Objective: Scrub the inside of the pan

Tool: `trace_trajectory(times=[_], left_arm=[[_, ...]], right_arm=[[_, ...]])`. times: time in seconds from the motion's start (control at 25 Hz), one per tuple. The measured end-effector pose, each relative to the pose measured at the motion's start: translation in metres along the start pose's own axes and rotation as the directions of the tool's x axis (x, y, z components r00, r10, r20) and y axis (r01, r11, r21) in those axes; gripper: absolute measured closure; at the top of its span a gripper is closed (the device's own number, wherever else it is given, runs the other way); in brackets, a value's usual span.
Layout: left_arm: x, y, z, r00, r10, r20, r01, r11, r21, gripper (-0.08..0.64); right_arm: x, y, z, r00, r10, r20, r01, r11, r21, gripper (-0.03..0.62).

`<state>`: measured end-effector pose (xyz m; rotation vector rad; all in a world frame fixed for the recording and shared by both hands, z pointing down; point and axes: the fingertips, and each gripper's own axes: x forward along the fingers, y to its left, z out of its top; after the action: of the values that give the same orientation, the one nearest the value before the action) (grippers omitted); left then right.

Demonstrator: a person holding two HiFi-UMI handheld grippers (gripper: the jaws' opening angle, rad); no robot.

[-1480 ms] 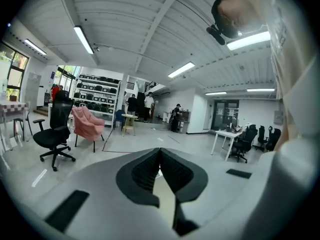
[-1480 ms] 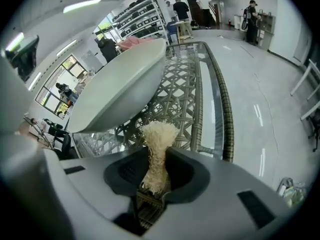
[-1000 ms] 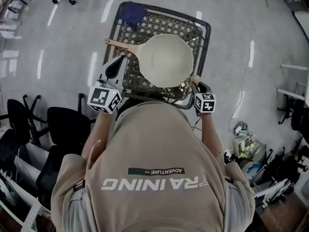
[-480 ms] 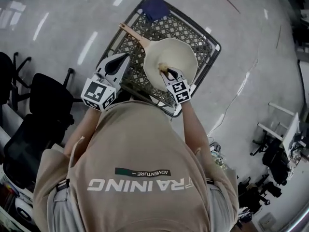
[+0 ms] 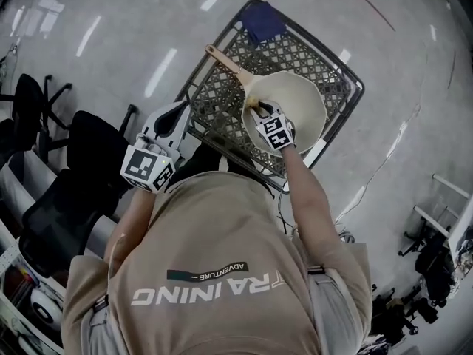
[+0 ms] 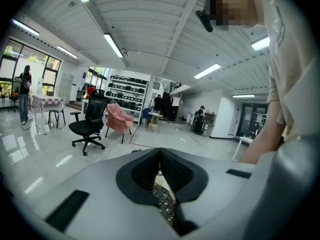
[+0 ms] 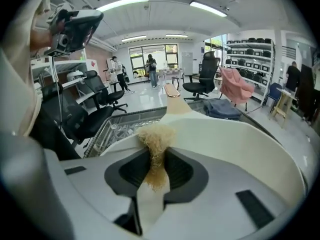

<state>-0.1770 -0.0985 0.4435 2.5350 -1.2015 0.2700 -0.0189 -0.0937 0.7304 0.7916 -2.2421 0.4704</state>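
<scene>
- Glossy grey floor (image 5: 111, 43) spreads under a wire-mesh table (image 5: 214, 102) with a dark frame. Black office chairs (image 5: 89, 154) stand well behind the left jaws. The gripper views show strip lights overhead and shelving along the far wall.
- On the mesh, the cream pan (image 5: 303, 95) lies open side up, its handle (image 5: 225, 61) running away beyond the right jaws. A blue cloth (image 5: 262, 21) sits on the far corner, past the handle's end.
- The right gripper (image 5: 260, 111) is clenched on a tan fibrous scrubber (image 7: 156, 136). The tuft sticks out ahead of the jaws, at the pan's near inner wall.
- The left gripper (image 5: 181, 109) hangs over the table's edge beside the pan, jaws pressed together with nothing between them.
- By my reading, scrubbing is under way at the near wall.
- Next, the tuft likely needs pressing down and sweeping across the floor of the pan. With nothing steadying the pan, it may slide on the mesh.
</scene>
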Motion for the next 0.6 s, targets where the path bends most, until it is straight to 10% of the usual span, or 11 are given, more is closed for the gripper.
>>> trace_trajectory(times=[0.28, 0.6], left_arm=[[0.000, 0.017, -0.009, 0.999, 0.026, -0.029, -0.026, 1.000, 0.016, 0.541], [0.007, 0.013, -0.024, 0.998, 0.024, -0.056, -0.026, 0.999, -0.039, 0.541]], right_arm=[[0.011, -0.036, 0.002, 0.996, -0.079, 0.029, 0.076, 0.994, 0.074, 0.494], [0.007, -0.082, 0.004, 0.977, -0.203, -0.063, 0.200, 0.978, -0.056, 0.494]])
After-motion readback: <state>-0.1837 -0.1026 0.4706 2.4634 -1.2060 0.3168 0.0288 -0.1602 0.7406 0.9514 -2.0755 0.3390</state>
